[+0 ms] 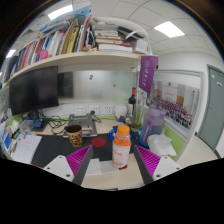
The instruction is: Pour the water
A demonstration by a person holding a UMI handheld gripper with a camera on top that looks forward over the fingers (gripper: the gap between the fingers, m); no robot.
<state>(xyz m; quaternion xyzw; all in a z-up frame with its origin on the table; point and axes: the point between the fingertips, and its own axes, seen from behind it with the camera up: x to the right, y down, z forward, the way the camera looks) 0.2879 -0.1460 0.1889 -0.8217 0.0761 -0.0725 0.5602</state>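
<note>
Bottle (121, 148) is standing upright on the desk (105, 178), long axis vertical, orange cap pointing straight up at the ceiling. Clear body, pale label band around the middle. It's sitting just ahead of the fingers, roughly centred on the gap between them, not touching either one.

Gripper (113, 163) is hanging wide open, holding nothing. Magenta pads (78, 160) are showing on the inner face of each finger, splayed out to both sides of the bottle's base.

Left of the bottle: a brown mug (74, 134) standing upright on the desk, well apart from it. Right of the bottle, slightly further back: a translucent purple-tinted cup (152, 124), also upright. A dark tall bottle (132, 105) is standing behind, against the wall.

Further out: a dark monitor (34, 90) is sitting at the left end of the desk, screen off. Above it a shelf (90, 58) is running along the wall, packed with books (60, 42). Ceiling light panels (169, 29) are glowing overhead. Papers are lying on the desk near the left finger.
</note>
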